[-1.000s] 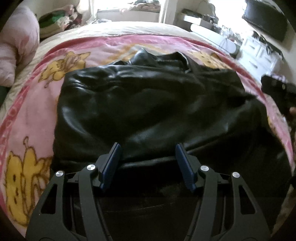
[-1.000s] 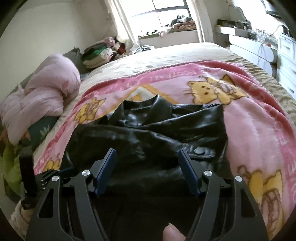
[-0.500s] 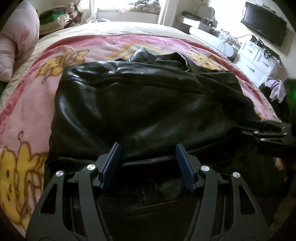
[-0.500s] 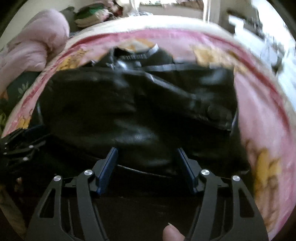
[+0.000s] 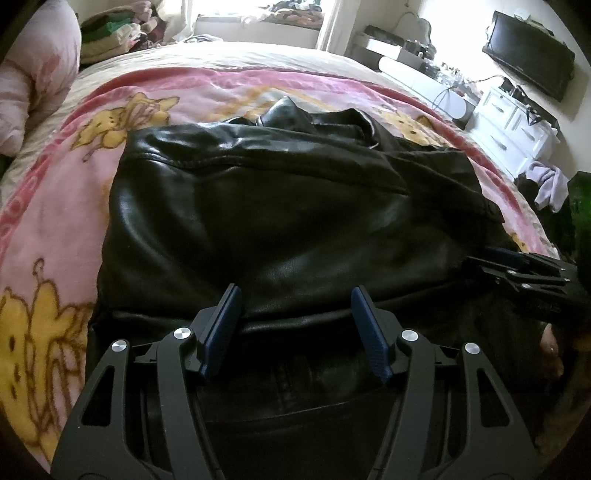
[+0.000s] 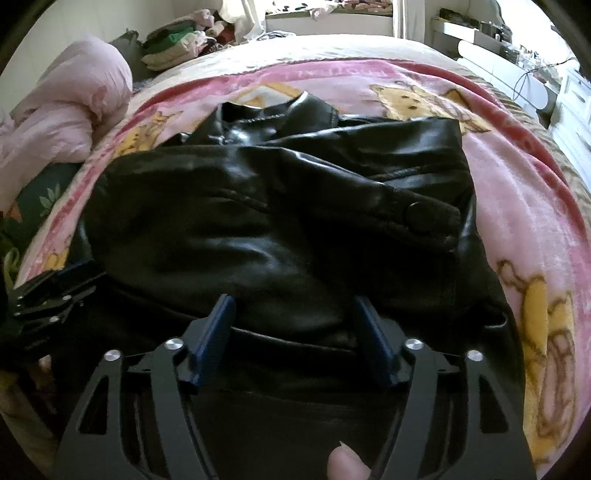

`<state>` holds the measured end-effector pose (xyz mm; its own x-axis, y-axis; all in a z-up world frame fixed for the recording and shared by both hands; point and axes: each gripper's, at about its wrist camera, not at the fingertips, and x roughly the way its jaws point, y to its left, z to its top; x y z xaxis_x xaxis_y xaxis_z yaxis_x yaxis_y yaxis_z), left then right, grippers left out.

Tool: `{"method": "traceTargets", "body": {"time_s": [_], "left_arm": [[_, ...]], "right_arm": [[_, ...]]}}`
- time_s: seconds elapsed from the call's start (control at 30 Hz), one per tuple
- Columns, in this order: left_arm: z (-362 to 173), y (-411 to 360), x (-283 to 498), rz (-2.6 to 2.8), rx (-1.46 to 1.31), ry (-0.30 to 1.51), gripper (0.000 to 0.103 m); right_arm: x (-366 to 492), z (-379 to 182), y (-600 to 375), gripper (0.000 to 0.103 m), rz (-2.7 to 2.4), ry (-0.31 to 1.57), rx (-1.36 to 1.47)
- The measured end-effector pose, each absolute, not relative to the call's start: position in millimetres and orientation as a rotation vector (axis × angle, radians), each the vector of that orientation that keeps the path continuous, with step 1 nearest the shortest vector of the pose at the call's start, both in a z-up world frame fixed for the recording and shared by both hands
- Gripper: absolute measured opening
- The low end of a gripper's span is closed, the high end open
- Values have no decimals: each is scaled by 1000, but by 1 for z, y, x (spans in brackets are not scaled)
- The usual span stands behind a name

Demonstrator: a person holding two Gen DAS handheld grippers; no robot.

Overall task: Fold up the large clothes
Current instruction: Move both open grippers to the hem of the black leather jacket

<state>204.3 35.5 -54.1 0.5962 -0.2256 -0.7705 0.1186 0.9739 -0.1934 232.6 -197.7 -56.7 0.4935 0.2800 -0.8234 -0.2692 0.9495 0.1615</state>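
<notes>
A black leather jacket lies folded on a pink cartoon blanket, with its collar at the far side. My left gripper is open at the jacket's near edge, and the folded hem bulges between its blue pads without being pinched. My right gripper stands over the same near edge further right on the jacket; its jaws are opening, with leather between them but not gripped. A sleeve cuff with a snap button lies across the top. Each gripper shows in the other's view: the right gripper and the left gripper.
The blanket covers a bed. A pink quilt is bunched at the left and folded clothes are piled at the far left. White drawers and a dark screen stand to the right. A thumb shows below.
The right gripper has come down onto the jacket's near edge, and its jaws first narrowed, then spread wider. The left gripper has kept its place and its opening.
</notes>
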Motion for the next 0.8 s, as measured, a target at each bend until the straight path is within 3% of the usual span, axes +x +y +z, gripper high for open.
{"method": "traceTargets", "body": {"time_s": [0.23, 0.33, 0.8], "left_arm": [[-47, 37, 201, -194, -145, 894, 55], [-43, 38, 200, -203, -173, 901, 66], [-31, 33, 191, -148, -141, 906, 90]], "right_arm": [[227, -46, -194, 88, 374, 980, 31], [227, -42, -198, 93, 402, 972, 84], [224, -24, -212, 98, 384, 923, 147]]}}
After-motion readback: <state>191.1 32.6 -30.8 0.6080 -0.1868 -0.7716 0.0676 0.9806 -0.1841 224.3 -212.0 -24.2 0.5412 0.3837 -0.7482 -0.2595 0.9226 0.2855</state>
